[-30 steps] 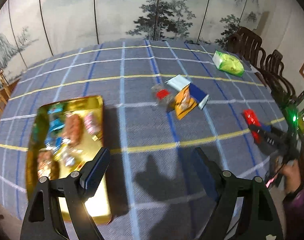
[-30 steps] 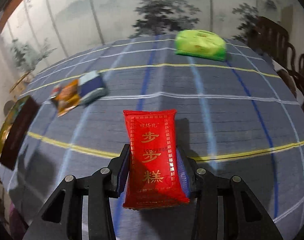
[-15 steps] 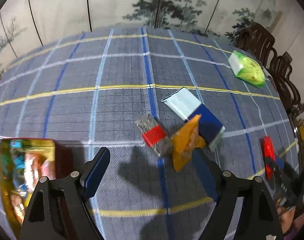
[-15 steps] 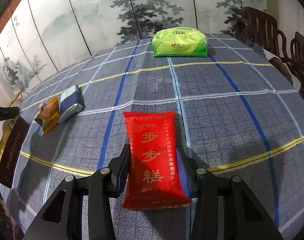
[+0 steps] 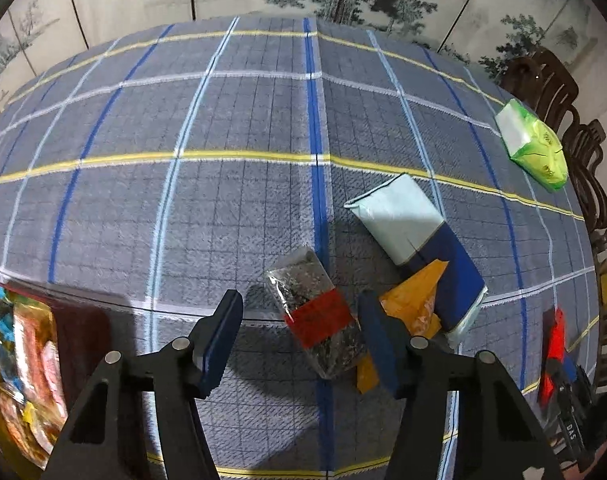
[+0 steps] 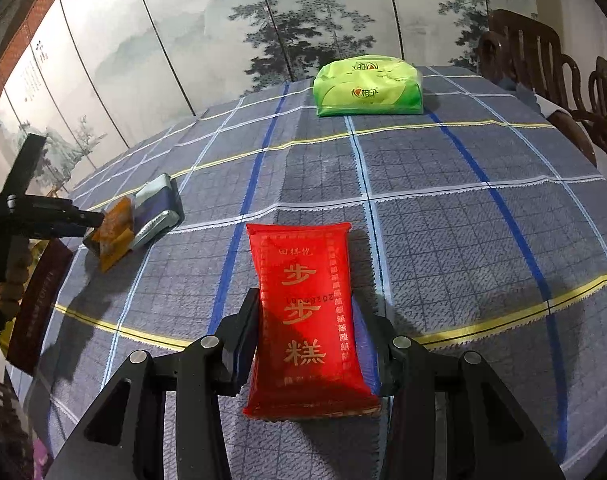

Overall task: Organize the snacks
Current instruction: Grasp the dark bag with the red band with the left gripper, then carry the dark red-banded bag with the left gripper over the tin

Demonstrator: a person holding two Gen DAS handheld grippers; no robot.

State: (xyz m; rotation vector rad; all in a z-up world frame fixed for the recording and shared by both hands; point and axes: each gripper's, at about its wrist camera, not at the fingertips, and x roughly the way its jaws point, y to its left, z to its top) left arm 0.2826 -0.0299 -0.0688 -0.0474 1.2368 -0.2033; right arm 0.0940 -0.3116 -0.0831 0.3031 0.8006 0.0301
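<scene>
my left claw [image 5: 299, 334] has just been closing around the clear packet with a red label [image 5: 315, 316] at the lower centre of the frame; its pads do not press it yet, so it is released. my right claw [image 6: 305, 344] is clenched on the red snack bag [image 6: 307, 320], low over the checked worktop [image 6: 443, 220].

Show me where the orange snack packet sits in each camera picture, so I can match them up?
Left wrist view: orange packet lies low, right of centre, beside the right finger, partly under the blue pack.
Right wrist view: orange packet lies at the left edge, against the same blue pack.
Shared landmark: green pack at the far side.
</scene>
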